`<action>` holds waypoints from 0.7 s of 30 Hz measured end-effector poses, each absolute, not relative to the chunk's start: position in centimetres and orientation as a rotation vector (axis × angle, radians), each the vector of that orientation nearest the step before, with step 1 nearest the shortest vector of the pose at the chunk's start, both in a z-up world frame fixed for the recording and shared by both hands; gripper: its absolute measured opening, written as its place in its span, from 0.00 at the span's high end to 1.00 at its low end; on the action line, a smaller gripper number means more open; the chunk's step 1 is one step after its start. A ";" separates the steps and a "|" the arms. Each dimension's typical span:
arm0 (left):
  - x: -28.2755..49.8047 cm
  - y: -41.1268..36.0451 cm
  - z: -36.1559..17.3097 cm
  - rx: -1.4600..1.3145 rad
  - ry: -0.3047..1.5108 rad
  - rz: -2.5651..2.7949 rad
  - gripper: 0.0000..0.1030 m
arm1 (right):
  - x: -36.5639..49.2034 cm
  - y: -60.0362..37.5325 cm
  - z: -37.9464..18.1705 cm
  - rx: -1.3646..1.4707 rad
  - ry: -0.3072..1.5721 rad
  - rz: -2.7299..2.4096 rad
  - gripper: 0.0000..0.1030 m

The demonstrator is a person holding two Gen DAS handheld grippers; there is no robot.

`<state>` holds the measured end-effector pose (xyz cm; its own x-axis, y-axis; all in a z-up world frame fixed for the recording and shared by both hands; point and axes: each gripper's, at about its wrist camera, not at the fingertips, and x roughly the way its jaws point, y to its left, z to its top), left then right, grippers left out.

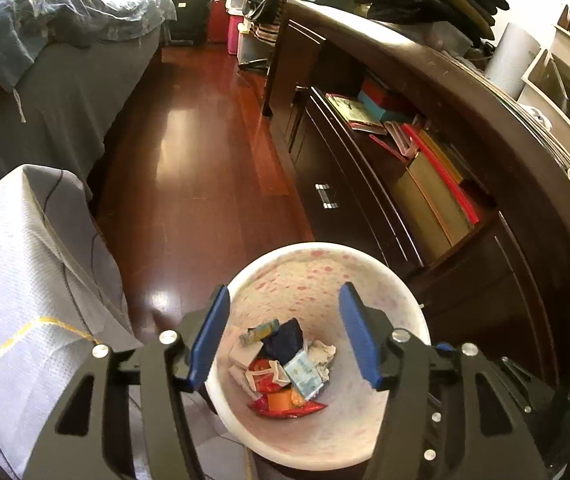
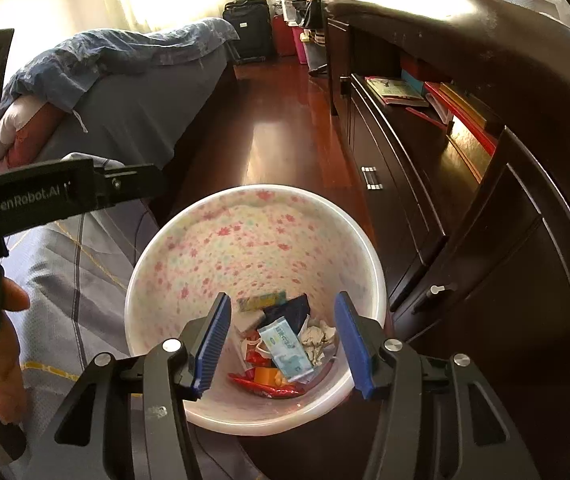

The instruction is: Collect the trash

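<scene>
White flower-patterned plastic bin (image 2: pixel 189 248) holding mixed wrappers (image 2: pixel 281 348), left gripper (image 1: pixel 285 340) and right gripper (image 2: pixel 283 340) above it, jaws released, nothing between them

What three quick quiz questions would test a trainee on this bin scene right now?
1. True or false: both grippers, left and right, are empty.
2. Which lies in the bin? A) a shoe B) a crumpled tissue C) a bottle
3. Fill in: the bin stands on the floor between the bed and the dark ____.

Key: 1 true; both stand open above the bin with nothing between the pads. 2 B. 3 cabinet.
</scene>
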<state>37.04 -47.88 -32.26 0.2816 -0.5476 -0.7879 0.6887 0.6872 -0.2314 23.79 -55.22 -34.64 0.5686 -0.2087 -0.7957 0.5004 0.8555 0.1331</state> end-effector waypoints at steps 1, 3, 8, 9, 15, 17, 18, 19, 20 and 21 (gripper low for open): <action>37.1 -47.8 -32.2 0.161 0.982 -0.832 0.42 | 23.8 -55.1 -34.6 0.363 0.876 -0.428 0.47; 37.1 -47.6 -31.9 0.156 0.980 -0.830 0.41 | 23.8 -55.1 -34.6 0.361 0.880 -0.429 0.47; 36.9 -47.3 -31.2 0.159 0.965 -0.825 0.35 | 23.6 -54.9 -34.3 0.360 0.879 -0.434 0.44; 36.9 -47.2 -30.9 0.160 0.962 -0.825 0.33 | 23.7 -54.8 -34.2 0.359 0.882 -0.436 0.43; 36.2 -46.0 -28.6 0.154 0.913 -0.819 0.16 | 23.1 -53.9 -32.9 0.340 0.877 -0.437 0.35; 35.9 -45.1 -27.4 0.147 0.885 -0.812 0.11 | 22.8 -53.5 -32.2 0.328 0.871 -0.444 0.32; 35.7 -44.5 -26.8 0.141 0.871 -0.805 0.08 | 22.6 -53.2 -31.7 0.322 0.865 -0.446 0.27; 35.5 -44.1 -26.3 0.137 0.863 -0.800 0.06 | 22.5 -53.0 -31.3 0.319 0.860 -0.448 0.20; 35.3 -43.4 -25.7 0.131 0.849 -0.792 0.04 | 22.2 -52.7 -30.8 0.316 0.853 -0.453 0.16; 35.1 -42.9 -25.2 0.128 0.837 -0.784 0.04 | 21.9 -52.4 -30.2 0.314 0.840 -0.456 0.14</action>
